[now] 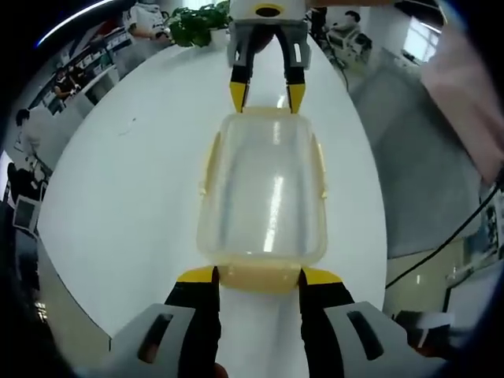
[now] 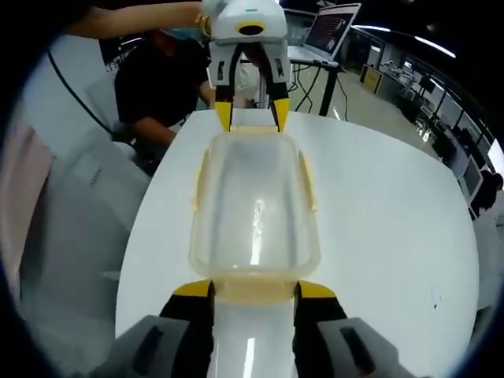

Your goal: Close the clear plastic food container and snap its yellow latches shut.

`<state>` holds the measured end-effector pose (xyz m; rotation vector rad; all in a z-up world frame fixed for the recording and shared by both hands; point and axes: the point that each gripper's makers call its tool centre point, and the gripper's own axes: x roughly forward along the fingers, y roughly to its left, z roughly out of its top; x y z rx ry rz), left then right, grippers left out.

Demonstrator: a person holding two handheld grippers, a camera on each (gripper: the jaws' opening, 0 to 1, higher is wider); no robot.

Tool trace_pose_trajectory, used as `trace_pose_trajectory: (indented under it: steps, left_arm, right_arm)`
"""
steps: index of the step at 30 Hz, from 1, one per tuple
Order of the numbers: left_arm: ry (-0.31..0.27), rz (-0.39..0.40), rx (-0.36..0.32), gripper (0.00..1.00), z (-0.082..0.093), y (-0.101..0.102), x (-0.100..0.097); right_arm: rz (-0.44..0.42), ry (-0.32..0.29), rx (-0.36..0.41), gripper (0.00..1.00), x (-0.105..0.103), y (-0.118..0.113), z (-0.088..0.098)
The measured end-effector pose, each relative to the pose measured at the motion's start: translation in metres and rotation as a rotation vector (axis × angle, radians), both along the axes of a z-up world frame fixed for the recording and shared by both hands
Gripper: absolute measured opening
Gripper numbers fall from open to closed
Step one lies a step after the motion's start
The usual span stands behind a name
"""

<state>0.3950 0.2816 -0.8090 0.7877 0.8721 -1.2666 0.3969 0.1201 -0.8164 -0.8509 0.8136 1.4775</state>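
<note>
On the white table (image 1: 142, 181) the clear container (image 1: 264, 193) has its lid on, each open gripper, left (image 1: 257, 276) and right (image 2: 252, 290), at an end latch, side latches (image 2: 201, 179) maybe unsnapped.

Clear, glossy plastic food container (image 1: 264, 197) with pale yellow plastic latches (image 1: 319, 161); smooth white tabletop (image 1: 134, 181), slight sheen; matt black gripper jaws tipped with yellow pads (image 2: 197, 289).
</note>
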Motion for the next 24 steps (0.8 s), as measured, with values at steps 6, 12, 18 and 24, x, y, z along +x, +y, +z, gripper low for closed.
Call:
trace_pose_trajectory:
  steps: [6,12,18,24]
  left_arm:
    - [-0.001,-0.006,-0.002,0.37,0.005,-0.017,0.003]
    - [0.001,-0.015,0.004,0.37,0.006,-0.037,0.001]
    - [-0.004,-0.027,-0.003,0.37,0.005,-0.056,0.003]
    - [-0.012,-0.036,-0.013,0.37,0.006,-0.075,0.005]
  right_arm:
    - [-0.010,-0.003,-0.007,0.36,0.001,-0.016,0.002]
    - [-0.017,-0.002,-0.016,0.36,-0.001,-0.035,0.004]
    - [-0.028,-0.012,-0.027,0.36,0.000,-0.055,0.006]
    - [-0.042,-0.016,-0.047,0.36,0.001,-0.075,0.005]
